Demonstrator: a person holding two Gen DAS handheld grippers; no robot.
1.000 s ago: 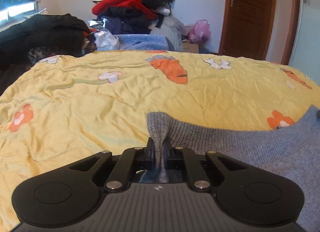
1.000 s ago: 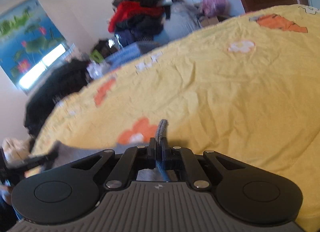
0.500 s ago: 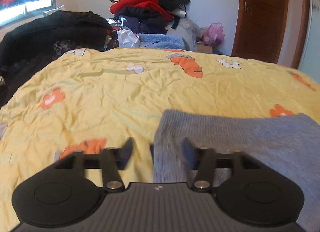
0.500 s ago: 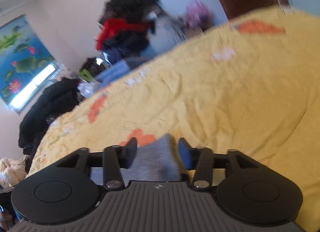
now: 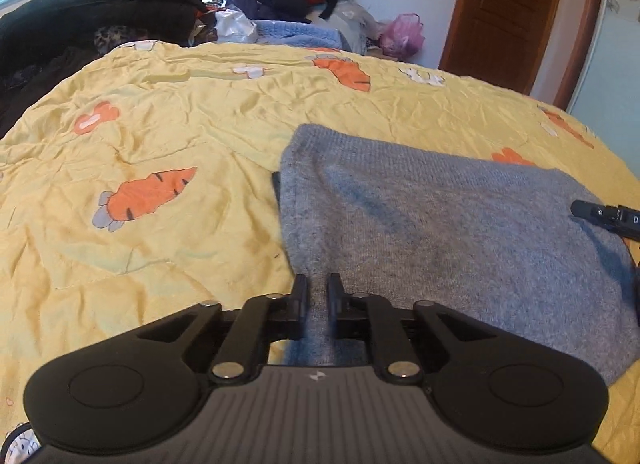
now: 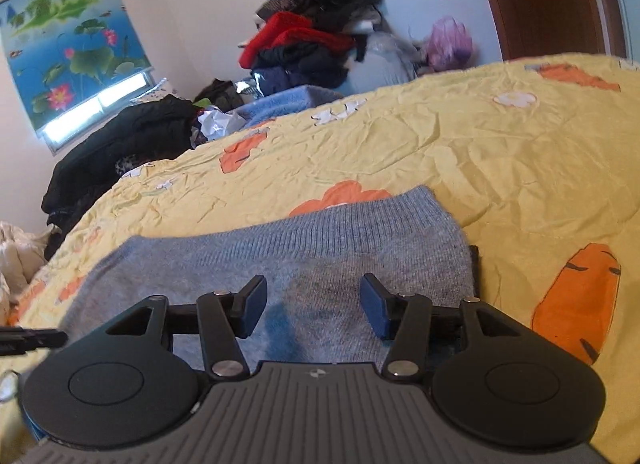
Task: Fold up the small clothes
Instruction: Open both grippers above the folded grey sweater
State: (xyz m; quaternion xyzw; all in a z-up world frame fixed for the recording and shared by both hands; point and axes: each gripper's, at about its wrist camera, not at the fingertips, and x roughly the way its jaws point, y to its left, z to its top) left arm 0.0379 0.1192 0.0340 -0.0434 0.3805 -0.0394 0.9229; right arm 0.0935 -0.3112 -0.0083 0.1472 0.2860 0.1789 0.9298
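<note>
Grey knit garment (image 5: 448, 223), flat on bed

Bare bedspread (image 5: 192, 232) left of sweater (image 5: 440, 223)

- Matte black left gripper (image 5: 317, 296) showing silver pivot screws, round side discs, ribbed grey housing.
- Matching black right gripper (image 6: 314, 306) wearing blue-tinted finger pads (image 6: 376, 310).

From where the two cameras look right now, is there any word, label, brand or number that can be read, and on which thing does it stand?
None: no readable words or numbers in either view.
Left gripper body: small white emblem, a symbol, no letters.
Right gripper body: the same emblem.
Window blind: lotus picture only, no text visible.
Grey sweater: no label showing.
</note>
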